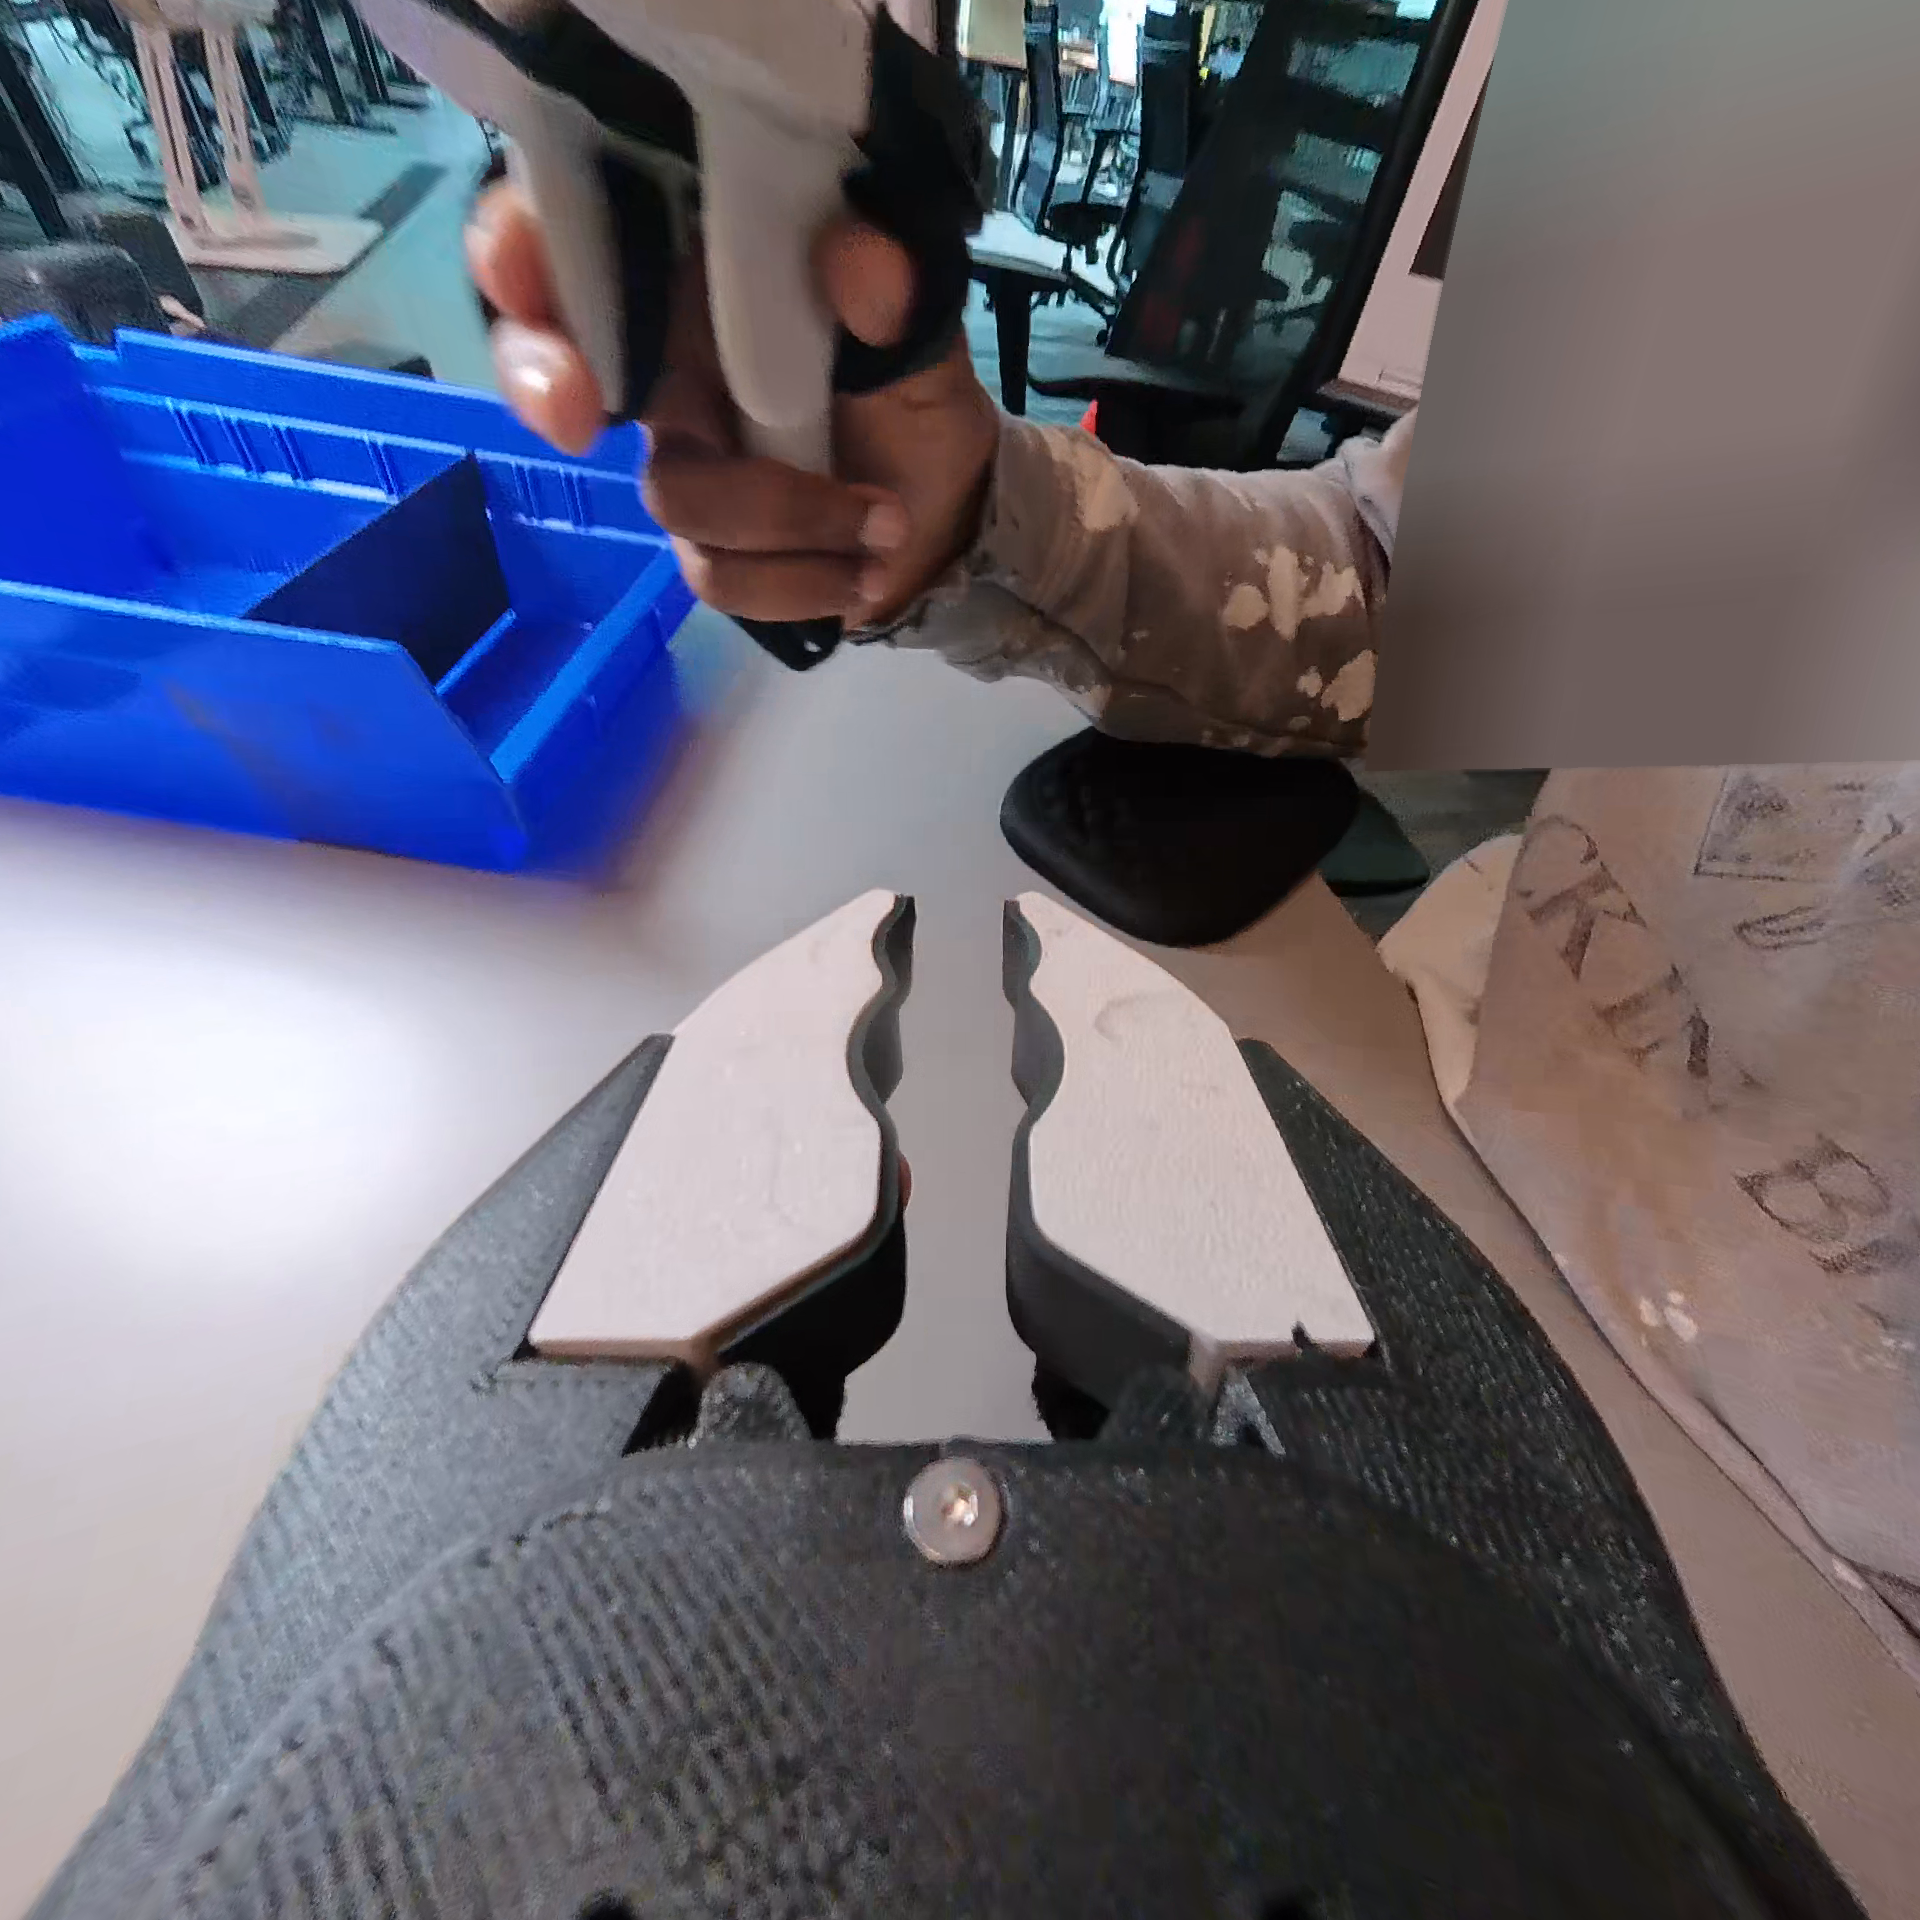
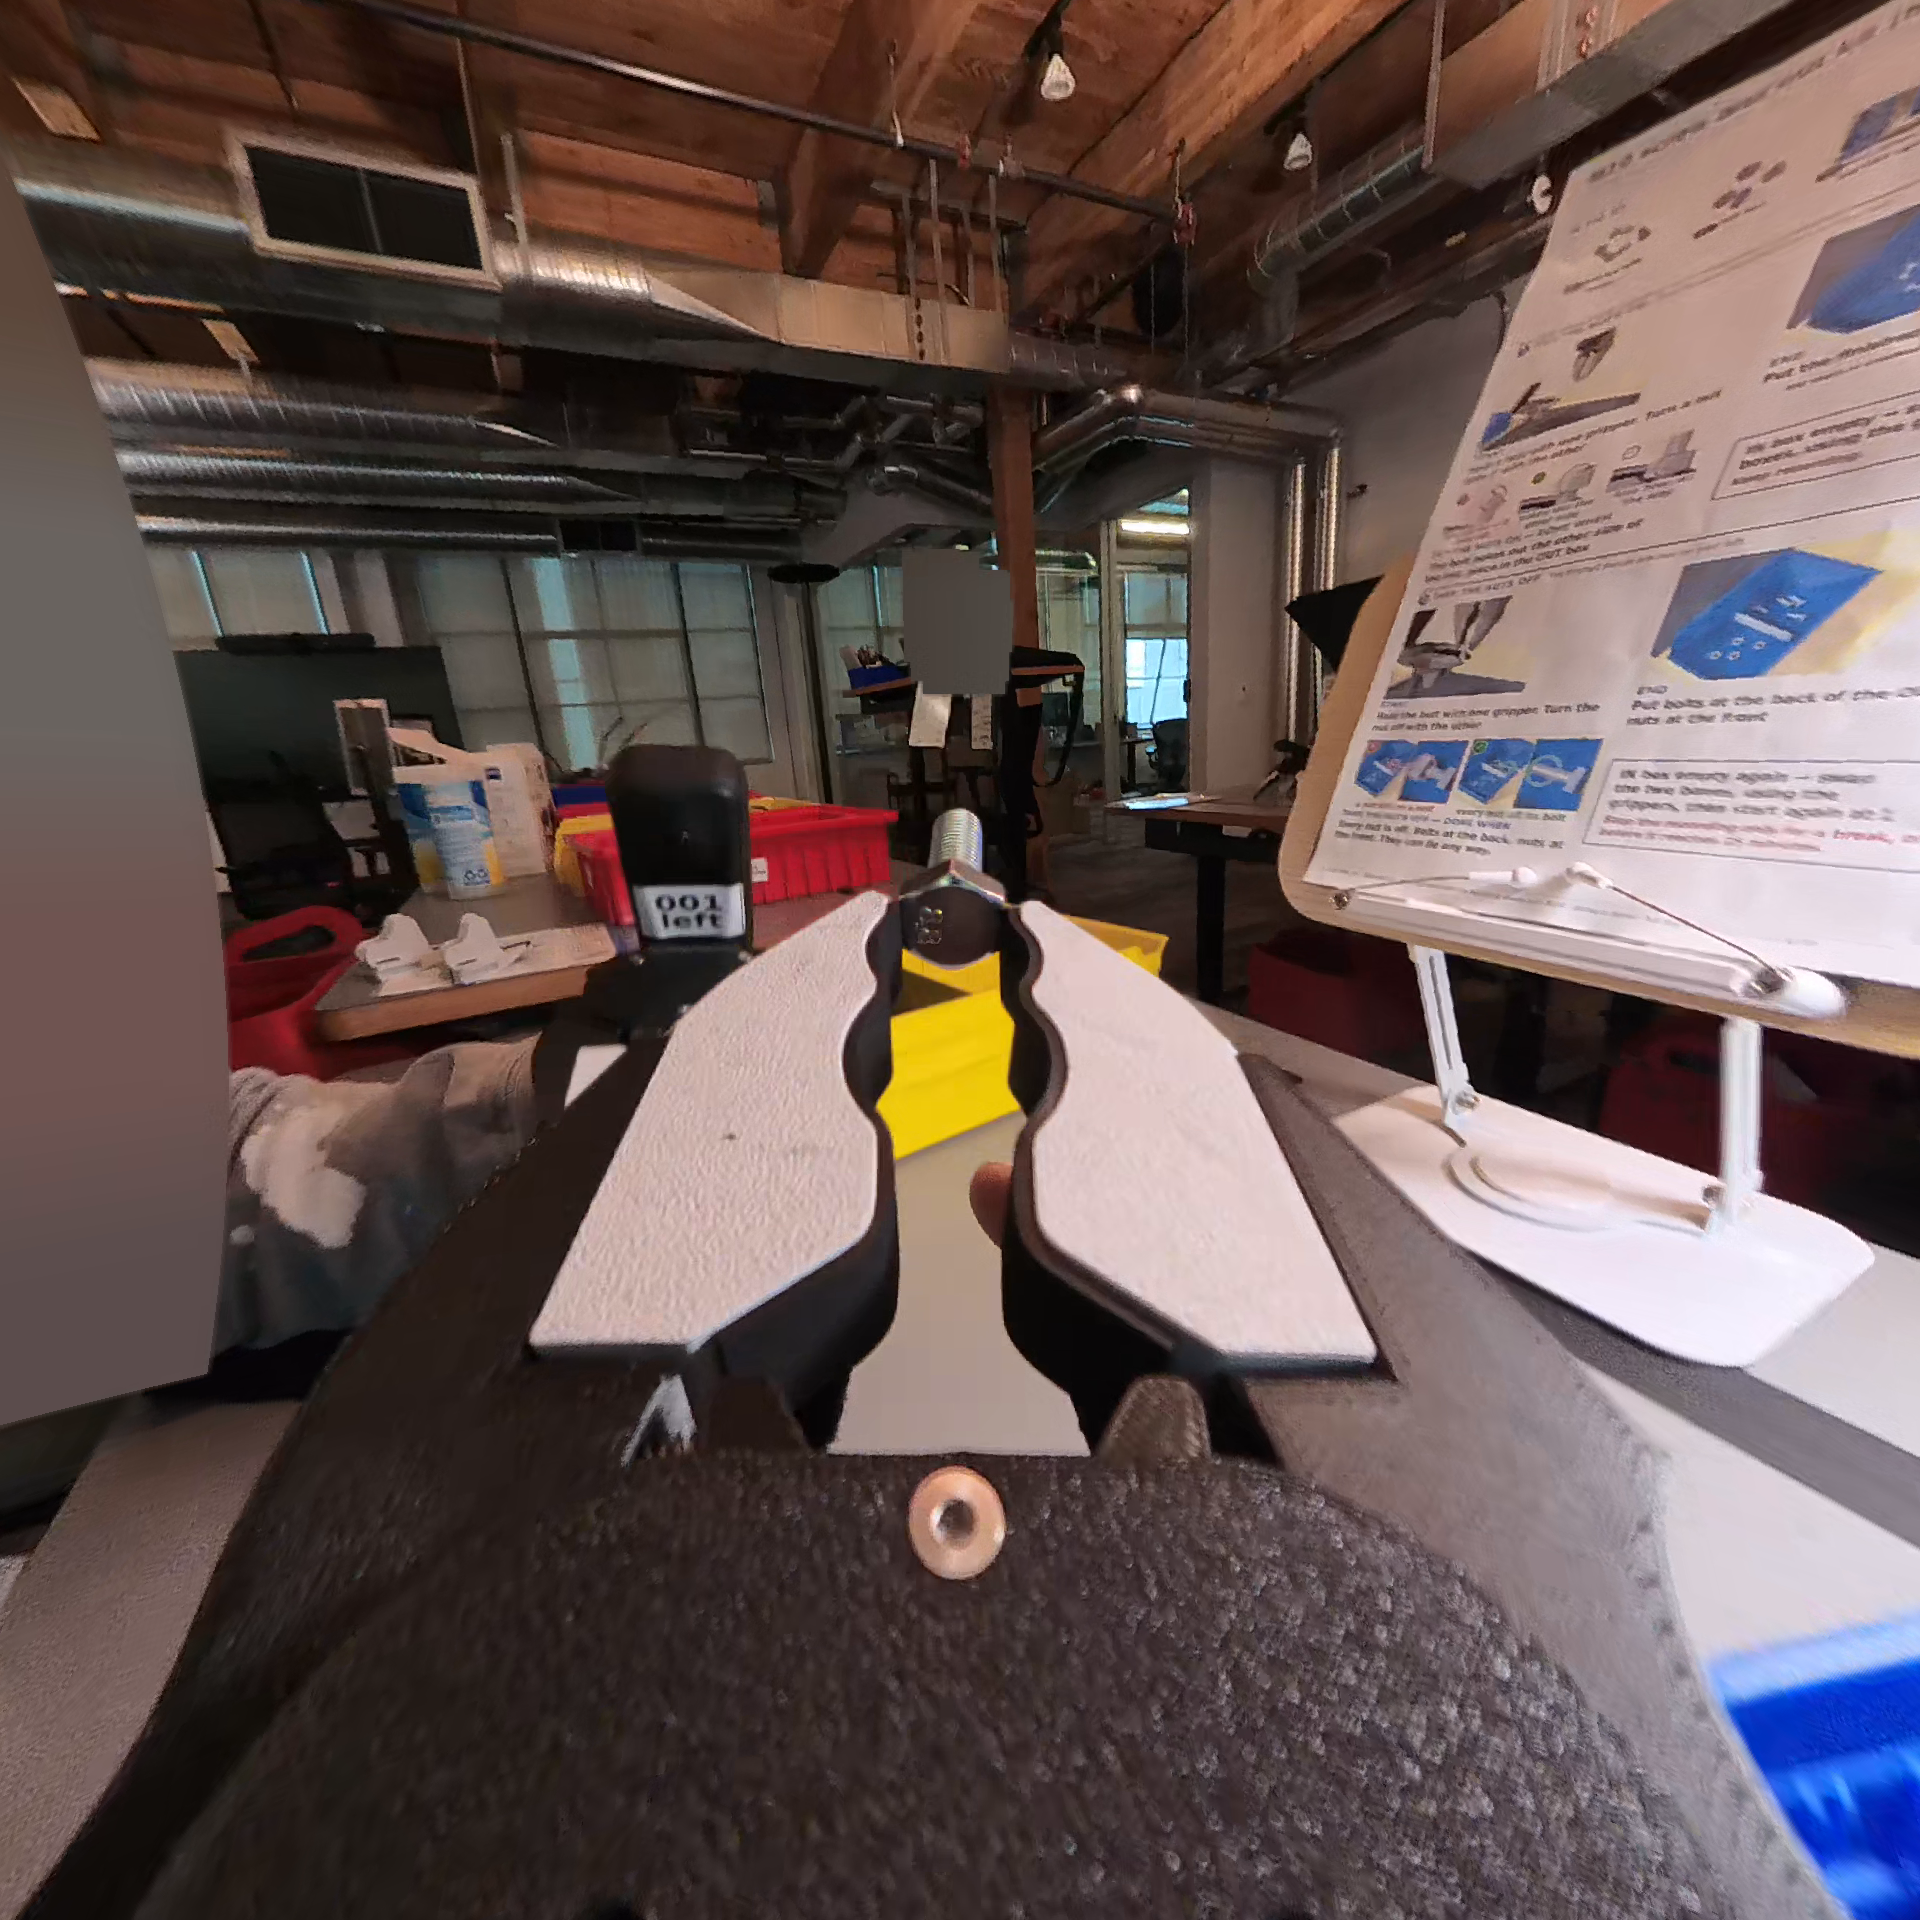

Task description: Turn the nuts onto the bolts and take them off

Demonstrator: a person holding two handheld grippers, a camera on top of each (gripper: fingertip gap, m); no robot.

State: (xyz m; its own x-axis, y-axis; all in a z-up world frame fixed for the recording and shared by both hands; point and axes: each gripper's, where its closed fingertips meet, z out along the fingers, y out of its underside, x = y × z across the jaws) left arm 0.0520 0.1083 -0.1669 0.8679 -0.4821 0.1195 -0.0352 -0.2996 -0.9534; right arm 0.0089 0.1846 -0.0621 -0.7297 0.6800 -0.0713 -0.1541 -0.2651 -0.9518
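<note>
Right tool (image 2: 952, 914) clamps bolt (image 2: 953, 883) head; only left view shows left tool (image 1: 958, 906) parted, empty.

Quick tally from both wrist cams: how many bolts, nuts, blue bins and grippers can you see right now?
Bolts: 1, the bolt clamped in the right gripper.
Nuts: 0 visible.
Blue bins: 1, the blue bin on the table.
Grippers: 2, counting the left gripper, open and empty.
Total: 4.

Left wrist view looks low across the table (image 1: 312, 1039); right tilts up roomward; both perhaps share the blue bin (image 1: 312, 665)
</note>
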